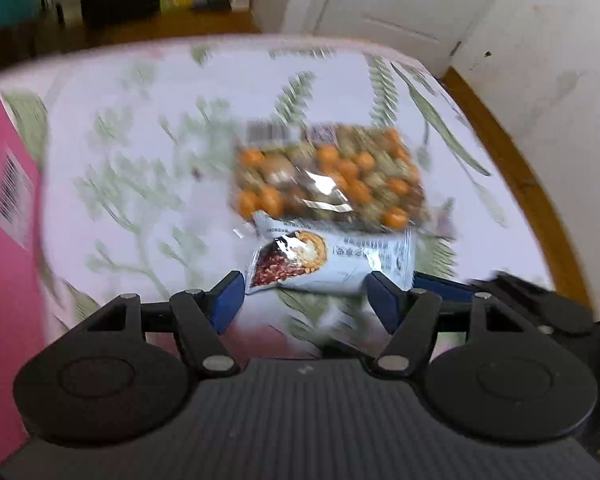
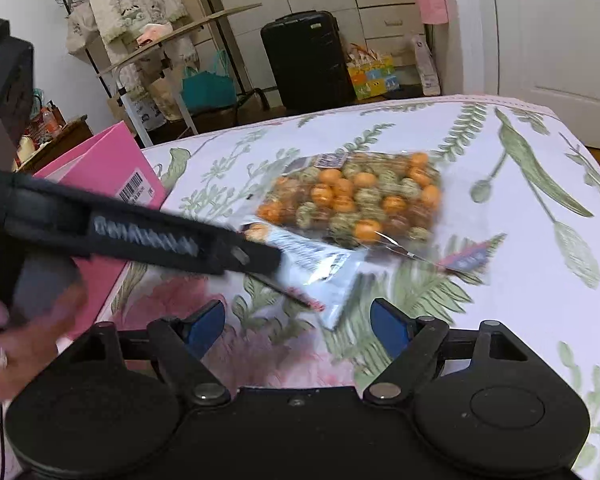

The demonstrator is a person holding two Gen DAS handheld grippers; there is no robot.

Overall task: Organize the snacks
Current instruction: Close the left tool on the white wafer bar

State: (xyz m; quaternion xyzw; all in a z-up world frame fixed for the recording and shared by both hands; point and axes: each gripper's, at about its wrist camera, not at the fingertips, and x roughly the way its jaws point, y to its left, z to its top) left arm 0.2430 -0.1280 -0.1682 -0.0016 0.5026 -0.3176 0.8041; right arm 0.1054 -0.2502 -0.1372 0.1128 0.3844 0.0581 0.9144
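A clear bag of orange and green snack balls (image 1: 328, 176) lies on the leaf-print tablecloth (image 1: 140, 152); it also shows in the right wrist view (image 2: 356, 200). A pale blue snack packet (image 1: 332, 260) lies just in front of it, partly under it, also seen in the right wrist view (image 2: 320, 268). My left gripper (image 1: 304, 300) is open with the blue packet's near edge between its fingers, not clamped. My right gripper (image 2: 298, 324) is open and empty, just short of the packet. The left gripper's body (image 2: 148, 236) crosses the right wrist view at left.
A pink box (image 2: 104, 168) with a barcode label stands at the table's left; it also shows in the left wrist view (image 1: 4, 216). Beyond the table are a black suitcase (image 2: 304, 60), a clothes rack (image 2: 140, 20) and a white door (image 2: 560, 40). The table's right edge (image 1: 500, 148) drops to wooden floor.
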